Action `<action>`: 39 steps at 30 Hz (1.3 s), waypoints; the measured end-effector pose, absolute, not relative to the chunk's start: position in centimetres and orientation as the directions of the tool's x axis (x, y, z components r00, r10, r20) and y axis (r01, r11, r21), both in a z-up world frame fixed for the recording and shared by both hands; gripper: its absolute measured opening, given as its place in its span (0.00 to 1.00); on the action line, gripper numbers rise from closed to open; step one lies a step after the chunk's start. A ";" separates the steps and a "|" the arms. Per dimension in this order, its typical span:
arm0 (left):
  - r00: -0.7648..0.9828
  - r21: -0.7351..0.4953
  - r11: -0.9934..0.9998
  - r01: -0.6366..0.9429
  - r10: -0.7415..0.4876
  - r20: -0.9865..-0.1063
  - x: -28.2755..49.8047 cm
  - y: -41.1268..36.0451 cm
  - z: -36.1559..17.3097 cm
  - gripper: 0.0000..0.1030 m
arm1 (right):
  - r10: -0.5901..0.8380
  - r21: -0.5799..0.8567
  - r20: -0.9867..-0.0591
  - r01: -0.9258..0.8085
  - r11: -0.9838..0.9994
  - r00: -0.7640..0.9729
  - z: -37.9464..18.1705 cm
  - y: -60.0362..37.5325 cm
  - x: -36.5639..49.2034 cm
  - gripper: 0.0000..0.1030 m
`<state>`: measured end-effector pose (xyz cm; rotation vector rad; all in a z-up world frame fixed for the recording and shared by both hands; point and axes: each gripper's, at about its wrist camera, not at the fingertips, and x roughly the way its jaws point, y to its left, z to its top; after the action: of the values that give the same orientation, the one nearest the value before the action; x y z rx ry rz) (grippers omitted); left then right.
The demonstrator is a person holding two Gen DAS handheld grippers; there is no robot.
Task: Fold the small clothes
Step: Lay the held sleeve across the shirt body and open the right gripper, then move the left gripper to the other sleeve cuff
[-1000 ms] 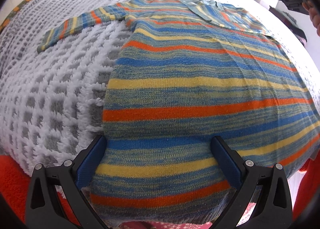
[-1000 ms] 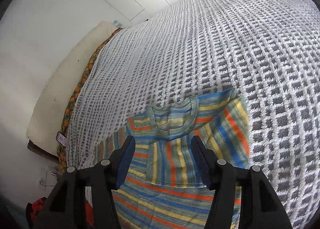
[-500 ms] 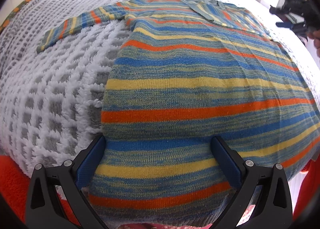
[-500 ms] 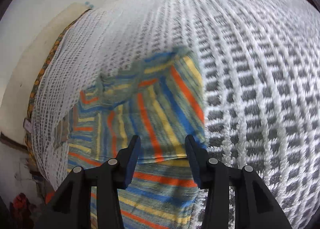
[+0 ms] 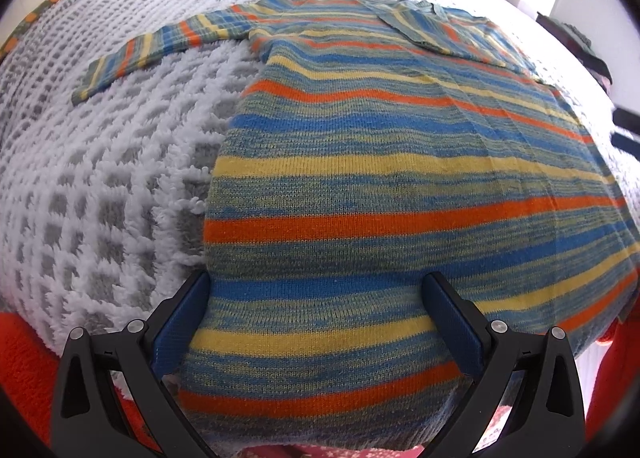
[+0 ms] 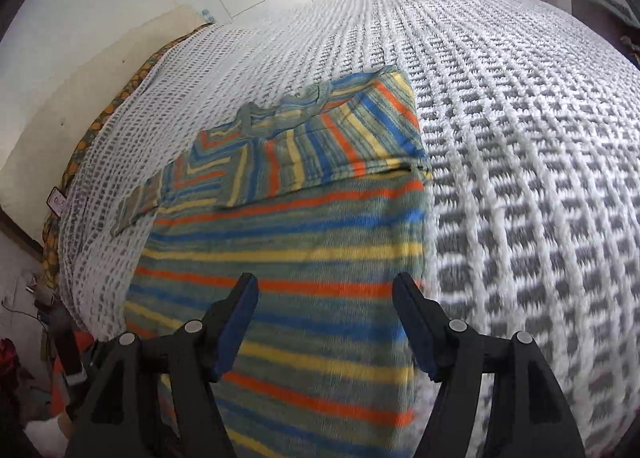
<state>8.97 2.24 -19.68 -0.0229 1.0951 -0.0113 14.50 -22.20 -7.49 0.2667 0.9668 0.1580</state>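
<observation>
Left wrist view looks along a striped knit sweater (image 5: 400,162) spread flat on a white-and-grey tufted blanket (image 5: 100,186), hem nearest the camera and neckline at the far end. Its left sleeve (image 5: 148,50) lies stretched out to the left on the blanket, while the right sleeve (image 6: 320,146) is already folded across the chest. The left gripper (image 5: 316,298) hangs over the near hem with its tongs wide apart and nothing pinched between them; cloth shows in the gap, but whether the pads touch it cannot be told. In the right wrist view, the right gripper (image 6: 326,298) is above the sweater's right side, its tongs opening and clear of the fabric (this view is blurred near the bottom).

The sweater looks like a soft, light, limp knit: it should drape and stretch rather than hold a crease, and the fuzzy blanket will likely drag at it instead of letting it slide. The best hold for the outstretched sleeve is probably at its cuff, pinching both layers; for the body fold, the two hem corners would carry the cloth evenly.
</observation>
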 end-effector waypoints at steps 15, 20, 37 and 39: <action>0.457 -0.014 1.000 -0.009 -0.008 -0.889 9.0 2.1 -19.8 1.00 | 0.168 0.140 -0.784 -0.093 0.986 0.598 -7.7 -19.6 11.2 0.78; 0.455 -0.007 1.000 -0.009 -0.002 -0.891 9.1 2.1 -19.8 1.00 | 0.202 0.147 -0.826 -0.145 0.978 0.526 -9.9 -18.0 10.9 0.78; 0.442 -0.022 1.000 -0.004 -0.018 -0.897 9.4 2.4 -19.9 1.00 | 0.221 0.158 -0.860 -0.171 0.972 0.460 -12.4 -17.2 11.2 0.84; 0.433 -0.031 1.000 -0.001 -0.028 -0.901 9.6 2.6 -19.6 1.00 | 0.231 0.175 -0.857 -0.163 0.971 0.460 -12.5 -17.4 11.3 0.85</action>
<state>9.58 2.58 -19.63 -0.0285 1.1230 -0.0163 11.32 -17.38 -12.52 0.0708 1.0658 0.2432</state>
